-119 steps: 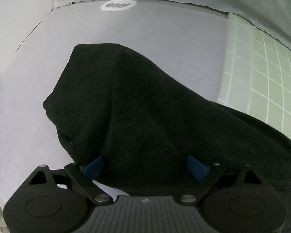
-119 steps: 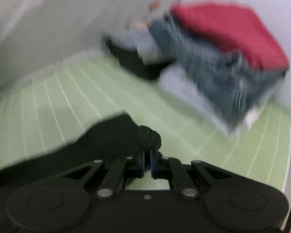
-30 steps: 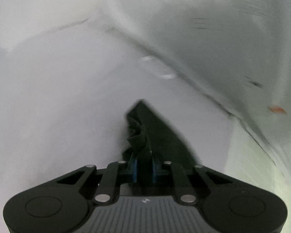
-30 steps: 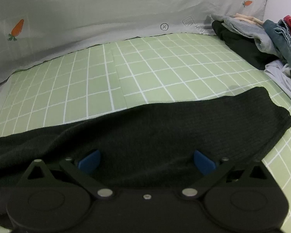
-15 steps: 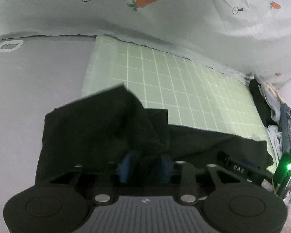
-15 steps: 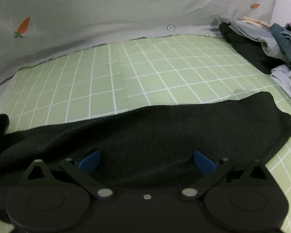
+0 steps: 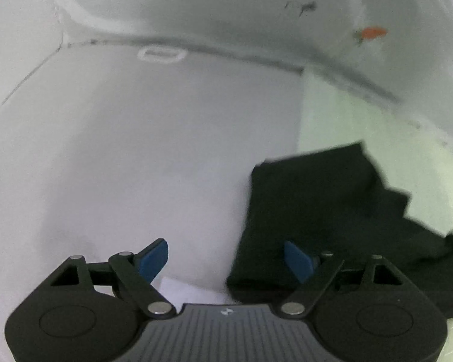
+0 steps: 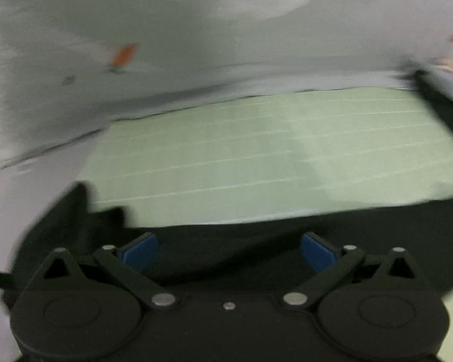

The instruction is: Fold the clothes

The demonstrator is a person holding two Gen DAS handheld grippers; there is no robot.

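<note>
A black knit garment [image 7: 323, 205] lies on the bed, its end folded over at the boundary of the grey sheet and the green checked sheet. My left gripper [image 7: 225, 259] is open and empty, its right pad over the garment's left edge. In the right wrist view the same garment [image 8: 287, 241] stretches across the lower frame. My right gripper [image 8: 229, 252] is open and empty just above it. The view is blurred by motion.
A grey sheet [image 7: 136, 150] covers the left of the bed and a green checked sheet [image 8: 256, 157] the right. A pale carrot-print quilt [image 8: 196, 30] is bunched along the back. A pile of other clothes [image 8: 447, 90] sits at the far right.
My left gripper let go of the black garment's end, which now lies folded over, and opened and swung left. My right gripper stayed open and shifted sideways over the garment.
</note>
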